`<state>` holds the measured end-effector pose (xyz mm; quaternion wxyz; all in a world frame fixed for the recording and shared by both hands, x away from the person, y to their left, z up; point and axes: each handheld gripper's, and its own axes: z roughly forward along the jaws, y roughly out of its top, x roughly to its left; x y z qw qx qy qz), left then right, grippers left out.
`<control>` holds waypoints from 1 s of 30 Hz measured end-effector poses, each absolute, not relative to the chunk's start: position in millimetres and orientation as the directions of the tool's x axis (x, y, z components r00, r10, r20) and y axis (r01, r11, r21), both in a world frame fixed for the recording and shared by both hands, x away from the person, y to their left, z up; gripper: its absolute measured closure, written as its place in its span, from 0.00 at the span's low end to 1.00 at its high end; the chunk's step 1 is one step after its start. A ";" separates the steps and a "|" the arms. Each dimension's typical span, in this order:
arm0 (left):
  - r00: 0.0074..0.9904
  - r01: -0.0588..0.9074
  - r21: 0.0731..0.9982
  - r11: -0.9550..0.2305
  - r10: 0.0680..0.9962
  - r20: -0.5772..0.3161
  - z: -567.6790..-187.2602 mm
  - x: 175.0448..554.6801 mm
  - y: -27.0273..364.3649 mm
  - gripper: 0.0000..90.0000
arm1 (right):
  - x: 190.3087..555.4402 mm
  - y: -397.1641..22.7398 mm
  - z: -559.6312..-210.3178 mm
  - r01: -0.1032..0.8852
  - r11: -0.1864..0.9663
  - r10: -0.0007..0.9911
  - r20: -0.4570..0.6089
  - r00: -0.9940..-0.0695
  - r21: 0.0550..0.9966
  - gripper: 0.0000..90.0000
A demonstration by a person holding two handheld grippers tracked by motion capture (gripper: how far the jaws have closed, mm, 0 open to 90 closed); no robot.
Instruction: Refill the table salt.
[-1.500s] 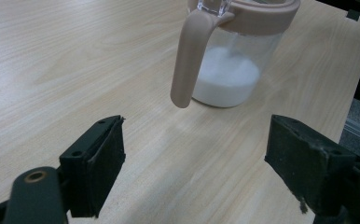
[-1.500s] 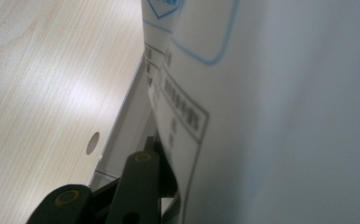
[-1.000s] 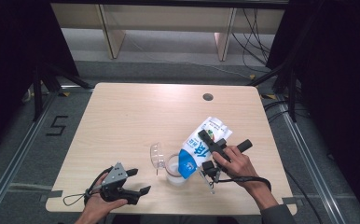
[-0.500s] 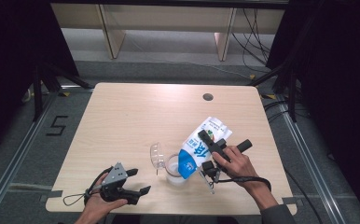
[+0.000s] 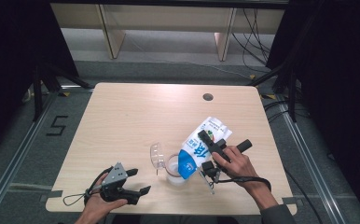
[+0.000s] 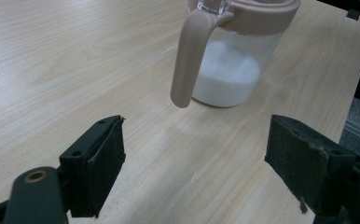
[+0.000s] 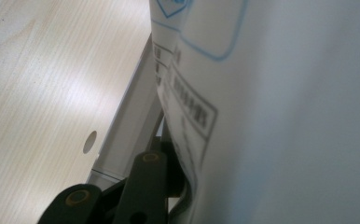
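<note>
Pouch [image 5: 201,147], white and blue, tilts over the jar [image 5: 174,169] at lower centre; my right gripper [image 5: 209,151] has been closing, clamped on it, while my left gripper [image 5: 136,181] sits open on the bench [image 5: 136,116].

In our right gripper view the bag [image 7: 271,112] is so close that its print blurs and it hides one jaw. In the left gripper view the picture's top edge crops the jug [image 6: 229,51].

One white-and-blue bag [image 5: 201,144] and one lidded jar [image 5: 174,169] of white powder were present. Two grippers were counted, left [image 5: 138,182] and right [image 5: 205,151].
</note>
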<state>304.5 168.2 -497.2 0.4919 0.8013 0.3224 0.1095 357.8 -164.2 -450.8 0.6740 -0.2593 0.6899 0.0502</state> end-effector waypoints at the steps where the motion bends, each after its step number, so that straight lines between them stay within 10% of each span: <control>1: 0.766 0.412 0.858 -0.307 0.627 -0.143 -497.3 304.3 168.1 0.21 | 358.1 -164.0 -450.4 -0.432 0.854 -0.293 -0.954 0.059 -0.289 0.83; 30: 0.767 0.411 0.858 -0.308 0.626 -0.143 -497.4 304.7 168.4 0.21 | 357.5 -164.5 -448.3 -0.425 0.859 -0.291 -0.955 0.052 -0.285 0.87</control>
